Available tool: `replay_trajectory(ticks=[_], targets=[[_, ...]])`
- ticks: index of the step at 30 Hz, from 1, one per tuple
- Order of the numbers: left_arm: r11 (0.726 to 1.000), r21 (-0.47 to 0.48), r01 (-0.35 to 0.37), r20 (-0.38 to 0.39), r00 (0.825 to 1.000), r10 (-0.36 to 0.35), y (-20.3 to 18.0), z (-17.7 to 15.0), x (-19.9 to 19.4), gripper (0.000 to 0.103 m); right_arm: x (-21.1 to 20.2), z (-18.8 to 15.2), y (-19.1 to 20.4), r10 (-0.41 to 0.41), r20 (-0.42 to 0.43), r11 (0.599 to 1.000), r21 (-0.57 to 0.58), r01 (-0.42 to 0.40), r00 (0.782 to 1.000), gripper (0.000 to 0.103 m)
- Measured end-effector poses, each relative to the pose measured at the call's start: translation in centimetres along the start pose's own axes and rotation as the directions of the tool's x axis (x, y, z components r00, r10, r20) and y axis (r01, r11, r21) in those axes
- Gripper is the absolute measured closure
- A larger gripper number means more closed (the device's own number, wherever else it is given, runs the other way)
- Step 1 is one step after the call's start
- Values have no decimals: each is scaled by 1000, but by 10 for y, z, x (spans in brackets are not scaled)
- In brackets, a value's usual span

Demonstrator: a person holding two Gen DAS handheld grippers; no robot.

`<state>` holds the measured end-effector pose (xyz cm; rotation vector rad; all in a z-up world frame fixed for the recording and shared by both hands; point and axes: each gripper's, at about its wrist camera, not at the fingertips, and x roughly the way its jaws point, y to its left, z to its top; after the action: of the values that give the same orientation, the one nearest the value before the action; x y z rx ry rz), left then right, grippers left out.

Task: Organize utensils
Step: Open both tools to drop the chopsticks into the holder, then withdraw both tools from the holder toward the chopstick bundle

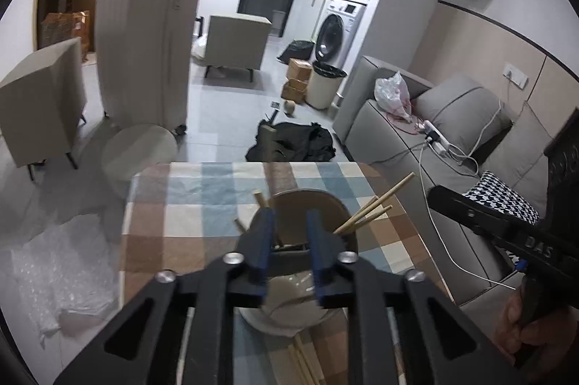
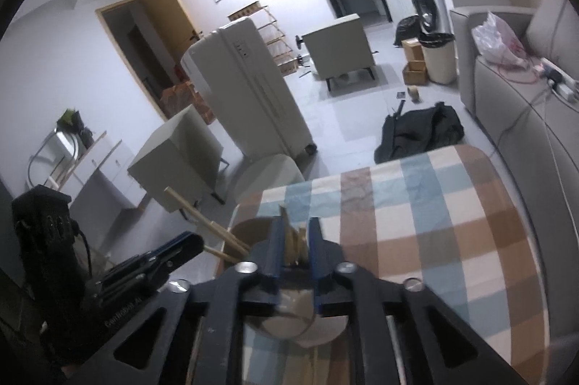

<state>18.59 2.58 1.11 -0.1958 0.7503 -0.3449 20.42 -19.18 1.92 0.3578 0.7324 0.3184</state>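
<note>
A brown round holder [image 1: 307, 207] stands on the checked tablecloth [image 1: 195, 204], with wooden chopsticks [image 1: 376, 204] leaning out of it to the right and shorter ends to the left. My left gripper [image 1: 289, 215] hangs over the holder's mouth, its blue pads apart and pressing on nothing. In the right wrist view, my right gripper [image 2: 296, 222] is over the same holder [image 2: 249, 229]. Chopsticks [image 2: 295, 240] stand between its pads, which look slightly apart from them. A pale bowl [image 1: 286, 309] sits just under the grippers, and loose chopsticks [image 1: 304, 363] lie beside it.
A grey sofa [image 1: 452, 117] with cables and a plastic bag runs along the table's right side. A round stool [image 1: 139, 146], a tall pale suitcase [image 1: 144, 52] and a black bag [image 1: 289, 142] stand on the floor beyond. Bubble wrap [image 1: 54, 276] lies left.
</note>
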Motion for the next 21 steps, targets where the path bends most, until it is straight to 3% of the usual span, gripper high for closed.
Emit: replay_trajectory(ticks=[1,2,4,10,16,21], targets=[[1000,1,-17,5,1000,17,-2,-1,-7,66,-7,-2,0,7,9,1000,6,-7,1000,69],[1000,-1,-26,12,1000,26,-3,-3,-14,61,-12,-4,0,7,15,1000,10,-7,1000,68],[999,-6,-44,29,999,44,-5,-8,-27,54,-25,-10,1,-3,26,1000,17,3,1000,57],[996,-17,-87,49,995,87,-10,-24,-56,36,-54,-33,5,-11,40,1000,20,10,999,45],[990,-41,-134,43,990,136,-16,-42,-70,26,-79,-62,6,-7,51,1000,2,7,999,34],[986,-26,-166,48,985,167,-28,-56,-74,25,-91,-83,6,-6,40,1000,-18,7,999,26]])
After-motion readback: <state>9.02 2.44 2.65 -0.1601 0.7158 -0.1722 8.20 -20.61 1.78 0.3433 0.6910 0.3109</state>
